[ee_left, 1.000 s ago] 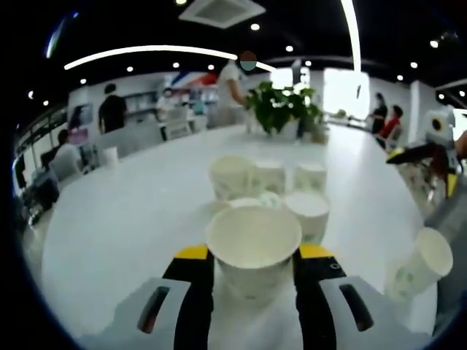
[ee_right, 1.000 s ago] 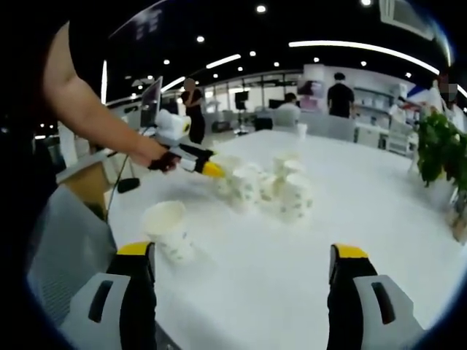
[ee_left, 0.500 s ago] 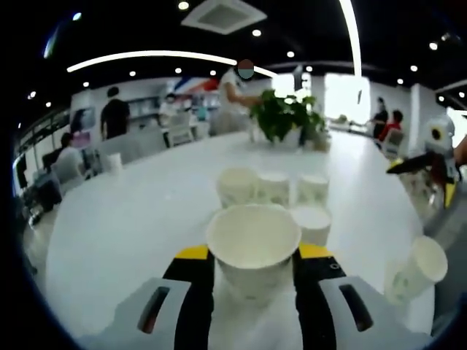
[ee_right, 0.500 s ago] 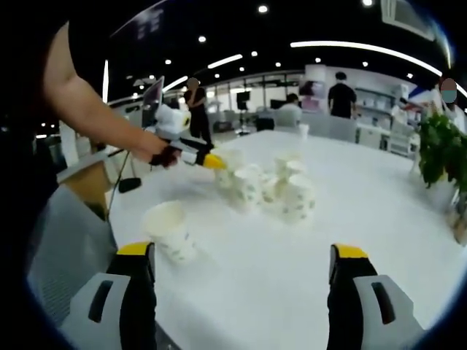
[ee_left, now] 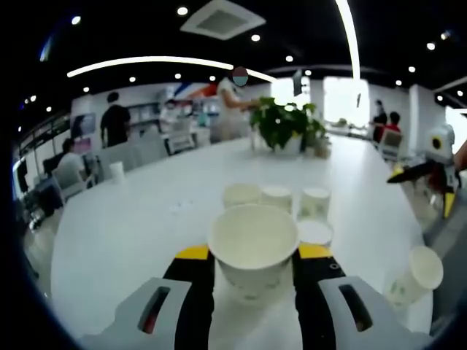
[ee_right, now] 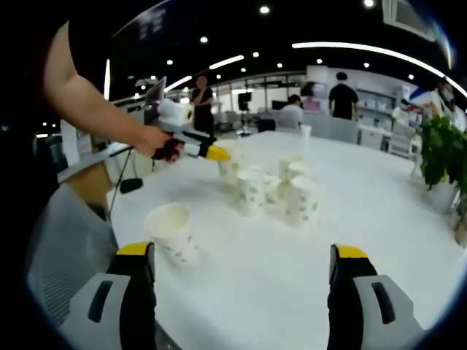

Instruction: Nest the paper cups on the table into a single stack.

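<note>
One paper cup (ee_left: 253, 248) sits clenched upright in my left tongs (ee_left: 252, 257), raised above the white table (ee_left: 131, 226). Just beyond it stands the cluster of cups (ee_left: 281, 203); a lone cup (ee_right: 172, 232) rests well apart from that cluster, near the table's edge. My right tongs (ee_right: 241, 288) hang released, jaws spread, grasping nothing.

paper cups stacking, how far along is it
Done: no finished stack visible. In hand: the left gripper is shut on one paper cup, held above the cluster of cups. Left: nest the cluster and the lone cup standing near the open right gripper.
</note>
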Motion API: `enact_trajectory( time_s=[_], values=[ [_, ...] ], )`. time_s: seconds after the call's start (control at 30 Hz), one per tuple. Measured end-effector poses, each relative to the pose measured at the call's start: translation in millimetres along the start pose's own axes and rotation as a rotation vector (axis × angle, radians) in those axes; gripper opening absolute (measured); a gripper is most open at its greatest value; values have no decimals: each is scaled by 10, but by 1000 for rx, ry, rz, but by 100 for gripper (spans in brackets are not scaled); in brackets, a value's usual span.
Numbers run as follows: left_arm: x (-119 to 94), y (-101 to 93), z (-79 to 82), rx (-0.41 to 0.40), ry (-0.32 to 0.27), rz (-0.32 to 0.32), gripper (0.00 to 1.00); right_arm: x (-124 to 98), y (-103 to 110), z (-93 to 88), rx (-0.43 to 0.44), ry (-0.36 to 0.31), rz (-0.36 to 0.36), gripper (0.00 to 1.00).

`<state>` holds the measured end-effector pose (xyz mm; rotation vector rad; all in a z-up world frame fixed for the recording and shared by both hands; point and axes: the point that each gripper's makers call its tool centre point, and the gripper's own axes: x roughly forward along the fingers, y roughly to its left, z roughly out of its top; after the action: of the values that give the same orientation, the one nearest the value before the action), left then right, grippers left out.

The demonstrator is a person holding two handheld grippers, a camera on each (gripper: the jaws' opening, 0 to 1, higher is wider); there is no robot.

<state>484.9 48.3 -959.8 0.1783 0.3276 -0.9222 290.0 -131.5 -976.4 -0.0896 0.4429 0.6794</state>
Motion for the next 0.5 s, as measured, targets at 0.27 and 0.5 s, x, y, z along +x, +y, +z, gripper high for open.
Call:
enact_trajectory(
  time_s=[0.27, 0.5],
  values=[
    [13, 84, 266, -27, -46, -1, 40, 17, -25, 20, 3, 0, -1, 100],
    [18, 122, 386, -15, -61, -4, 40, 35, -47, 9, 15, 11, 2, 100]
  ],
)
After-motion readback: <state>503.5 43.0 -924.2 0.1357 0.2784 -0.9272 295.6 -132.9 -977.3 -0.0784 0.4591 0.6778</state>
